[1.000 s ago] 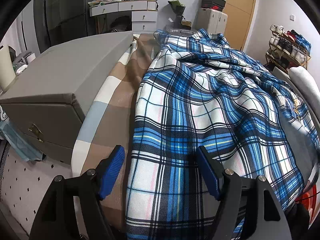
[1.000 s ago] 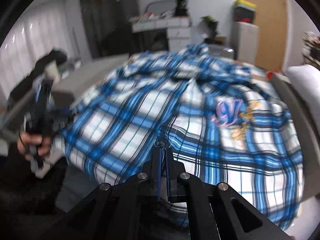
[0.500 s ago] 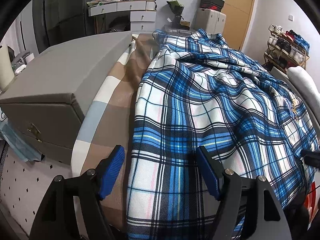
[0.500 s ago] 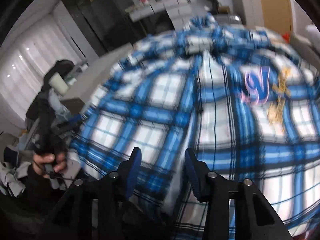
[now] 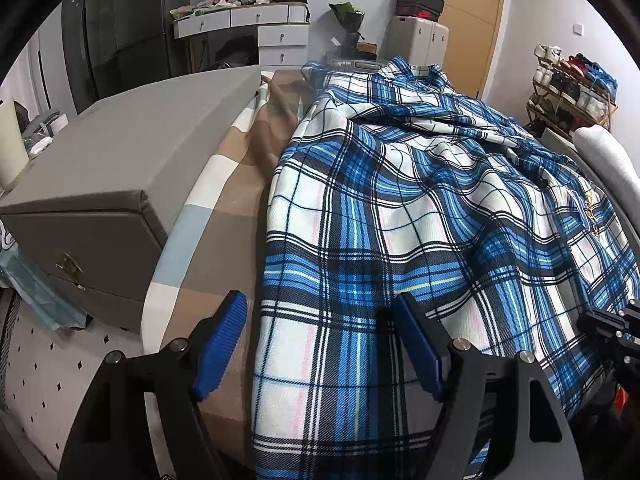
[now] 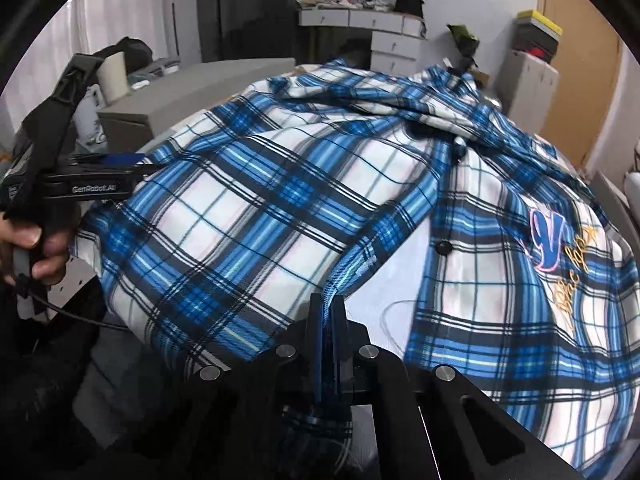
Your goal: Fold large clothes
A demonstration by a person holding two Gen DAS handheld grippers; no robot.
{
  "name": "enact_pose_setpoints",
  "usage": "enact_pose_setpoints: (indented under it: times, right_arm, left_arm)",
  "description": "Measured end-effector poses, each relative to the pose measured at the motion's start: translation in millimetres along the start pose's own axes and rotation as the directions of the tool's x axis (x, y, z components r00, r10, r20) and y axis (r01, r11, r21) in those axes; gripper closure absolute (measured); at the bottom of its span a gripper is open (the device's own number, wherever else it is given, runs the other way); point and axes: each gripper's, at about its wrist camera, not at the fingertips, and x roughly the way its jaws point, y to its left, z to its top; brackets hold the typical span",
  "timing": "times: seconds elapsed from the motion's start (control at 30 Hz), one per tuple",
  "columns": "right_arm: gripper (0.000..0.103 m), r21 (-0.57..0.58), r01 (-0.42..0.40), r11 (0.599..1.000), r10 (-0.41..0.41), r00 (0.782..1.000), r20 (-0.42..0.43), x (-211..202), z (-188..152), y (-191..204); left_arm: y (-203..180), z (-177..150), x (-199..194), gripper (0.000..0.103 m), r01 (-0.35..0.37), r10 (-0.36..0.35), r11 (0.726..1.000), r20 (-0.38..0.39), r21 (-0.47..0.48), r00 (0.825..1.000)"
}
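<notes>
A large blue, white and black plaid shirt (image 5: 420, 216) lies spread over the bed, with an embroidered logo at its right chest (image 6: 552, 240). My left gripper (image 5: 320, 336) is open over the shirt's near left hem, its blue pads on either side of the edge, not gripping. In the right wrist view it shows at the left (image 6: 112, 168), held by a hand. My right gripper (image 6: 328, 308) is shut on the shirt's front placket edge near the hem. It also shows at the right edge of the left wrist view (image 5: 612, 332).
The bed has a brown, white and blue checked cover (image 5: 224, 184). A grey padded box (image 5: 104, 168) lies along the bed's left side. A white pillow (image 5: 608, 160) is at the right. Drawers (image 5: 260, 24), boxes and a shoe rack (image 5: 572, 80) stand beyond.
My right gripper was shut a second ago, open half a second ago, and is now shut on the shirt's front edge. The left gripper has stayed open in place.
</notes>
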Motion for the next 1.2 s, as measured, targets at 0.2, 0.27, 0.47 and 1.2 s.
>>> enact_pose_setpoints:
  times: [0.2,0.27,0.47,1.2]
  right_arm:
    - [0.102,0.201,-0.085,0.976,0.067,0.993,0.095,-39,-6,-52]
    - [0.102,0.257,-0.025,0.966,0.017,0.999,0.032,-27,-16,-69]
    - [0.101,0.252,-0.062,0.966,0.069,0.997,-0.018,-18,-21,-69]
    - [0.056,0.297,-0.046,0.954,0.041,0.999,0.021,-38,-31,-89]
  left_arm:
    - [3,1,-2,0.031,0.017,-0.017,1.0,-0.004,-0.007,1.0]
    - [2,1,-1,0.031,0.014,-0.014,1.0,-0.004,-0.001,1.0]
    - [2,1,-3,0.031,0.021,-0.021,1.0,-0.009,0.013,1.0]
    - [11,25,-14,0.103,0.077,-0.076,0.997,0.057,-0.022,0.996]
